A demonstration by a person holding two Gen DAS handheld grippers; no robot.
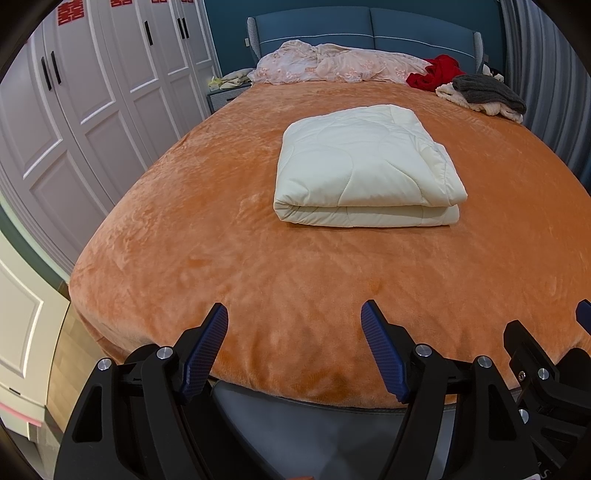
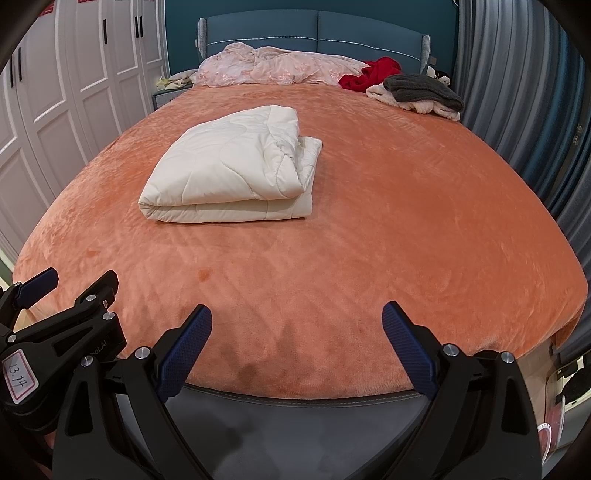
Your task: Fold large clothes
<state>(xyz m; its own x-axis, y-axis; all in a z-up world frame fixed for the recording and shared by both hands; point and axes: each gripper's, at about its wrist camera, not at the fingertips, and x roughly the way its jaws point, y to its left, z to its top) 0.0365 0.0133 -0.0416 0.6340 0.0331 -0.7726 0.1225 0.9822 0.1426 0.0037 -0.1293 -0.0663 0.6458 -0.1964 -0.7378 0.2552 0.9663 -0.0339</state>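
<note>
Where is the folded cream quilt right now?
The folded cream quilt lies mid-bed on the orange blanket, ahead of both open grippers, well short of the clothes pile at the headboard.

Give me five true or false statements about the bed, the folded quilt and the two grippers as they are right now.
1. The cream quilt lies folded on the orange bedspread. True.
2. The left gripper holds a corner of the quilt. False: its fingers stand apart, empty, near the foot of the bed.
3. The right gripper is open and holds nothing. True.
4. A grey knit lies on pale clothing near the headboard. True.
5. The red garment sits on top of the quilt. False: it lies apart, up by the pillows.
</note>
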